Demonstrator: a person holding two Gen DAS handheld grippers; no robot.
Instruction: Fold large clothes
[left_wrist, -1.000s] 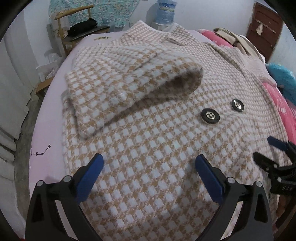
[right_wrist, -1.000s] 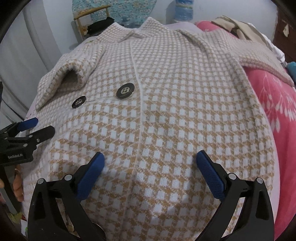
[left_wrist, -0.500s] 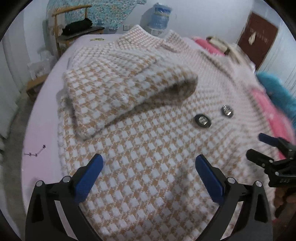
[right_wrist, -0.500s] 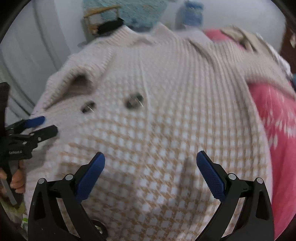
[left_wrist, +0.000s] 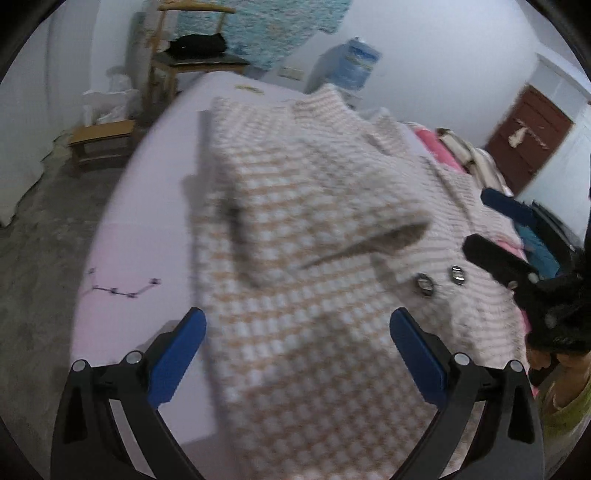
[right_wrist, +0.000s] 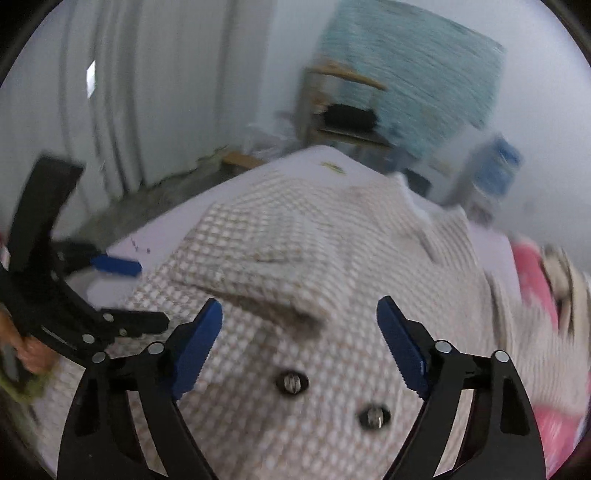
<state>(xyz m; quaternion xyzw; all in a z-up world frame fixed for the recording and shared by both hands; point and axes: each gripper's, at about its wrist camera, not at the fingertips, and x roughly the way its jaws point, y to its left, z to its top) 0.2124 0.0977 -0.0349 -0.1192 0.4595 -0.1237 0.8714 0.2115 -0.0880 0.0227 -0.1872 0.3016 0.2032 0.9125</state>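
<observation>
step: next fold of coat (left_wrist: 314, 295) | left claw (left_wrist: 297, 354) released, empty | right claw (right_wrist: 299, 347) released, just narrowing, empty | advice: grip hem edge below claws, lift both evenly

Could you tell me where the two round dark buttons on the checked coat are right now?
In the right wrist view the two round dark buttons sit low and central on the beige-and-white checked coat, just below the folded-over sleeve, between the right gripper fingers.

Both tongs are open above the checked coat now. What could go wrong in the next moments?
1. The folded sleeve on the beige-and-white checked woolly coat lies loose; pulling the fabric may undo it.
2. The right tongs, jaws just narrowing on nothing, hang near two dark round buttons and may catch one.
</observation>
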